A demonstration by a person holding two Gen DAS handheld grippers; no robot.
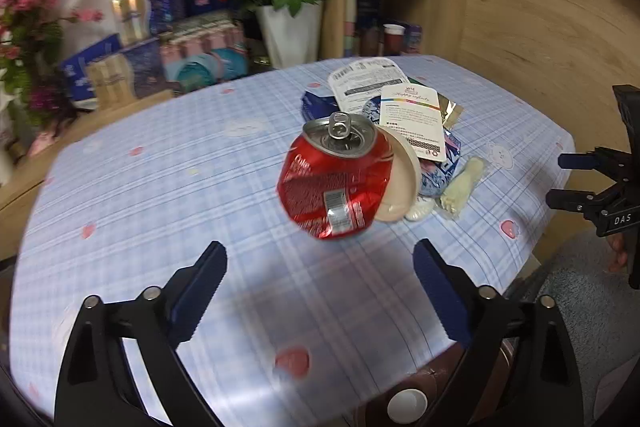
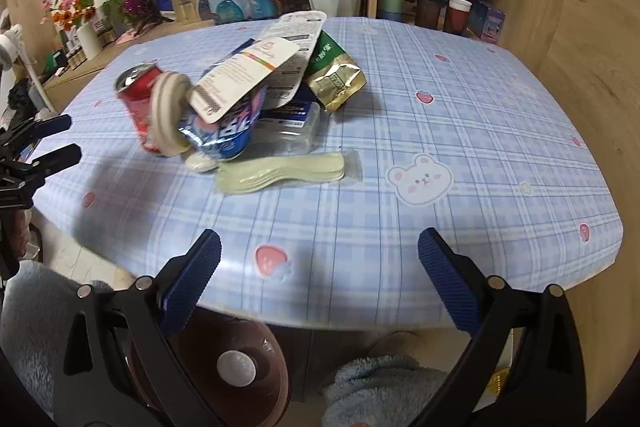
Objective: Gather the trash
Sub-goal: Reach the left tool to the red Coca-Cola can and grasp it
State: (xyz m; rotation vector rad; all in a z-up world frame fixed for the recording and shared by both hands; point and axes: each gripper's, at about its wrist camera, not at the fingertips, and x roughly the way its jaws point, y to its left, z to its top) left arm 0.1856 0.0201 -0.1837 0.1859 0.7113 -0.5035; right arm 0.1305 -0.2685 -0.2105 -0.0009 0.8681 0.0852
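a: left wrist view first. where's the trash?

b: heaped mid-bench (image 1: pixel 160 187) on the plaid cloth. crushed red can (image 1: pixel 334 179) at the near edge of the heap, tipped w/ its top up, leaning on a cream lid (image 1: pixel 402 183). white cards (image 1: pixel 416 127) lie on top of the wrappers behind.

a: left claw (image 1: pixel 320 287)?

b: jaws apart, nothing btwn them. can sits just ahead of the gap, not touched; prob the first pick, since it's nearest and free of the pile.

a: right wrist view?

b: same heap from the other side. spoon pack (image 2: pixel 280 173) lies flat at the front, gold-green pouch (image 2: pixel 338 79) behind. right claw (image 2: pixel 320 269) also apart, empty, over the near bench edge, well short of the heap. a brown bin (image 2: pixel 240 367) shows below the bench, i'd guess for the drop.
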